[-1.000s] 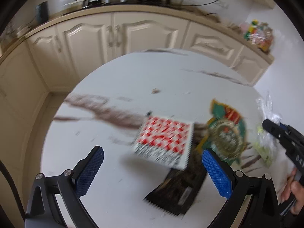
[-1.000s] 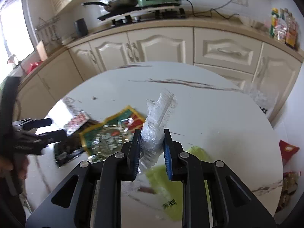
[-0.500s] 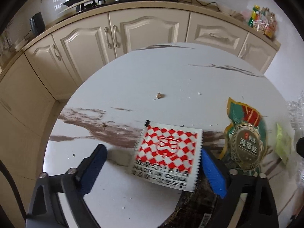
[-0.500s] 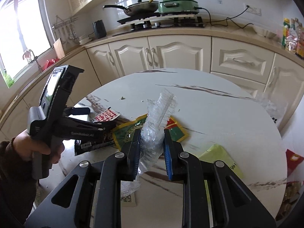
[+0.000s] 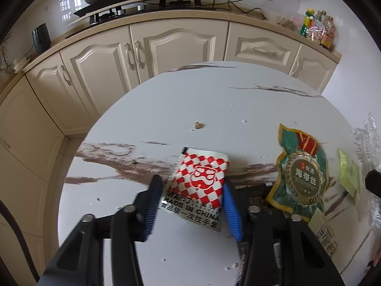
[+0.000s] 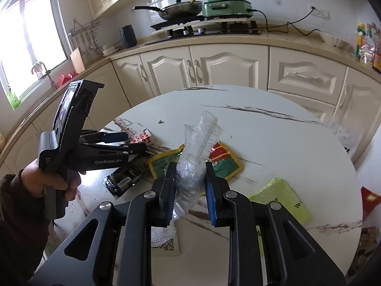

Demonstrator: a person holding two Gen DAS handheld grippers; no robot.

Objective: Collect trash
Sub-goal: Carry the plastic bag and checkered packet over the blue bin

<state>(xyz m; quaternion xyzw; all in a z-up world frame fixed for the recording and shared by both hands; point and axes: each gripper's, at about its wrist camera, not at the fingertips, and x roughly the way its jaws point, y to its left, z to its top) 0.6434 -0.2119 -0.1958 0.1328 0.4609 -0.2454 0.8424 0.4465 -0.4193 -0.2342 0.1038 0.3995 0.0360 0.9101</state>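
Observation:
My left gripper is closed around a red-and-white checkered packet, its fingers at both side edges, low over the white round table. The packet also shows in the right wrist view, at the left gripper. My right gripper is shut on a crumpled clear plastic wrapper and holds it above the table. A green-and-gold snack bag lies to the right, a dark wrapper beneath the left gripper, and a yellow-green wrapper at the right.
A small crumb lies mid-table. Cream kitchen cabinets curve behind the table, with a stove, pan and green appliance on the counter. More wrappers lie on the floor past the table's right edge.
My left gripper has moved forward over the checkered packet and its fingers have closed in from wide open onto it. My right gripper keeps hold of the clear wrapper, raised slightly.

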